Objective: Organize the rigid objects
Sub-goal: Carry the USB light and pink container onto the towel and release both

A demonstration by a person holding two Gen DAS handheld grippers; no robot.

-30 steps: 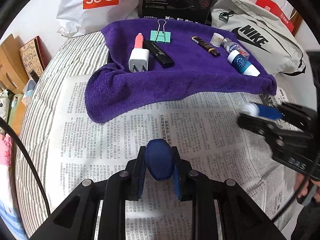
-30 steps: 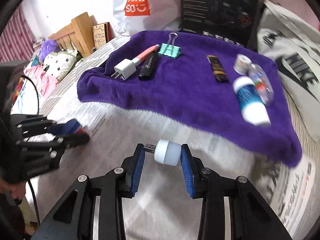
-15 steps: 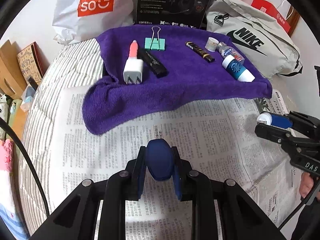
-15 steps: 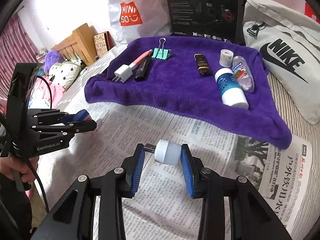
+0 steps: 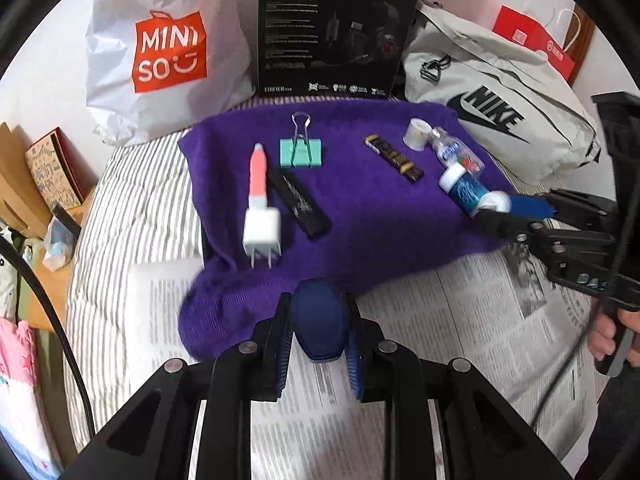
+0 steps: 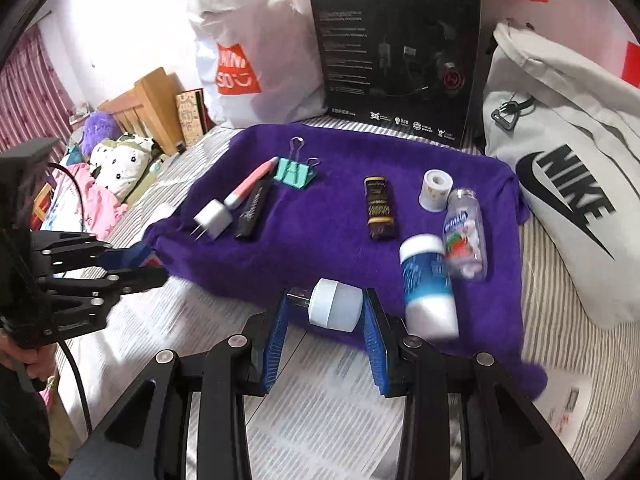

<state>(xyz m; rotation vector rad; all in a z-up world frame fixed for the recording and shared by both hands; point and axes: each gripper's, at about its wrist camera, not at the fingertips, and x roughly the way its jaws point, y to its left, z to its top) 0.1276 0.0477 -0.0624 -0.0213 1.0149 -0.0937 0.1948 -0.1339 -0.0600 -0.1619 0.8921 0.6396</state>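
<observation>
Two hand-held grippers are showing, each gripping something over the near edge of a purple towel (image 5: 360,216) that is lying on newspaper and a striped bed. The left hand-held gripper (image 5: 318,330) is clamping a dark blue oval object (image 5: 319,326) between its blue pads. The right hand-held gripper (image 6: 324,310) is pinching a small white cylinder with a USB plug (image 6: 334,309) at its left end.

Readable writing is standing along the back: "MINISO" on a white bag (image 5: 168,52), "HECATE" and "EDIFIER" on a black box (image 6: 400,60), and "NIKE" on a grey bag (image 6: 568,196).

On the towel are resting a white wall charger (image 5: 262,232), a pink pen (image 5: 259,176), a black stick with script lettering (image 5: 299,204), a mint binder clip (image 5: 300,152), a dark bar with gold print (image 6: 379,208), a small white roll (image 6: 436,190), a clear mint bottle (image 6: 466,232) and a blue-and-white bottle (image 6: 428,288), its label blurred.
</observation>
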